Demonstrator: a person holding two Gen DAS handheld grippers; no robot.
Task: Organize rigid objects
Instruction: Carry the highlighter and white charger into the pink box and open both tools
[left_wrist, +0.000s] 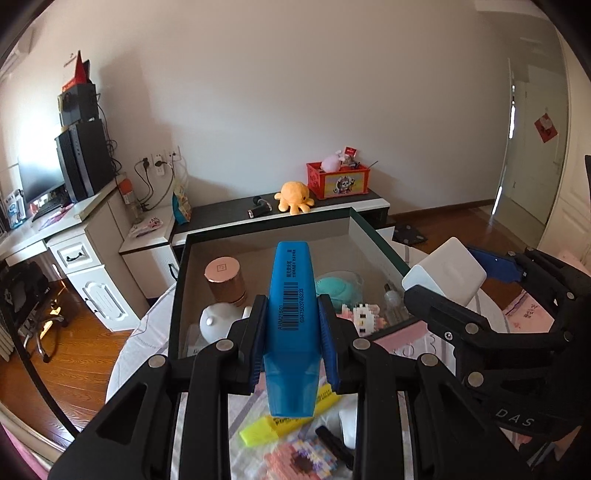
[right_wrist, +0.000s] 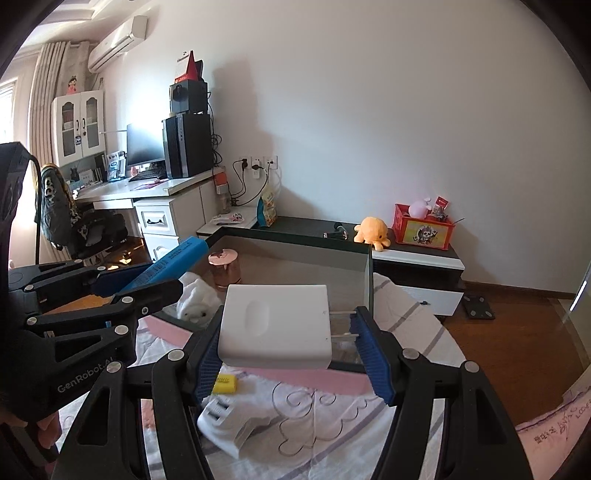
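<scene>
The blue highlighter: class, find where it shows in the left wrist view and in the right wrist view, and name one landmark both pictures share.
Left wrist view: the blue highlighter stands at the centre, clamped between the left tongs, pointing away over the box.
Right wrist view: it shows at the left, slanting up to the right, above the white charger.
Shared landmark: the orange octopus plush on the low cabinet behind the box.

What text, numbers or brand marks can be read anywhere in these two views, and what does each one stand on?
"AHM21501" and "6947503745233": beside the barcode on the blue highlighter.
"GenRobot.AI": on the left gripper body, right wrist view.
"DAS": partial lettering on the right gripper body, left wrist view.
Too small or blurred: the highlighter's small print, the yellow highlighter label, the red box picture, the pink sheet writing.
</scene>
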